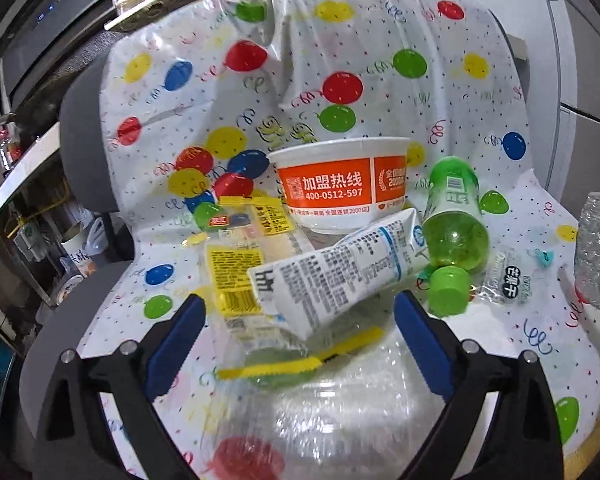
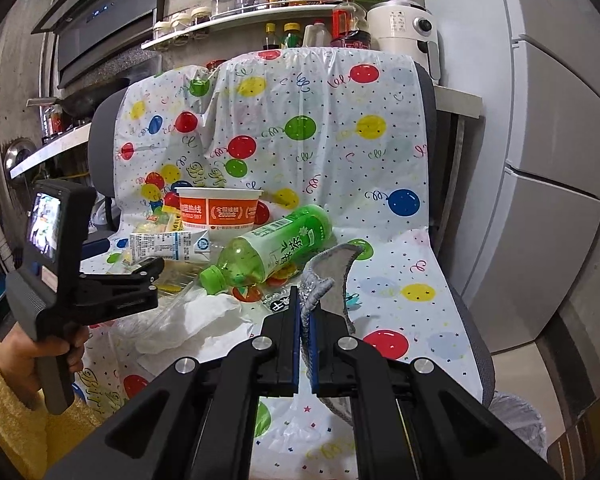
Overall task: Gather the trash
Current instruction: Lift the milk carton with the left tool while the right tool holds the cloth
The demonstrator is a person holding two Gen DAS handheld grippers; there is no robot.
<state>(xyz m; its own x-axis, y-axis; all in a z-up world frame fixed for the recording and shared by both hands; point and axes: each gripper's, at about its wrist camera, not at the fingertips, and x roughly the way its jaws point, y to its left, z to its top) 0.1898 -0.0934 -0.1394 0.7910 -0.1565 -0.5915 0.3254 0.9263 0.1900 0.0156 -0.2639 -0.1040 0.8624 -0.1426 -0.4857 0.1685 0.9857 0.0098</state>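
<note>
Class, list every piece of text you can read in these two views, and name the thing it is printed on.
"加盟热线 400-0512-597": orange band of the paper bowl.
"全国连锁2000店": bowl, under the band.
"芒果干": clear snack wrapper.
Milk carton, green bottle label, yellow packets: print too small or blurred.

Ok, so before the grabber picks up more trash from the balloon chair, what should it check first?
1. Left gripper open wide, nothing between its blue pads: ok.
2. Right gripper clamped shut on the grey silvery bubble-wrap scrap: ok.
3. White milk carton with blue print lies just ahead of the left gripper, reachable: ok.
4. Green plastic bottle with green cap leans against the carton and may roll: not ok.
5. Orange and white paper bowl stands upright behind them: ok.
6. Whether the bowl is empty: cannot tell.
</note>
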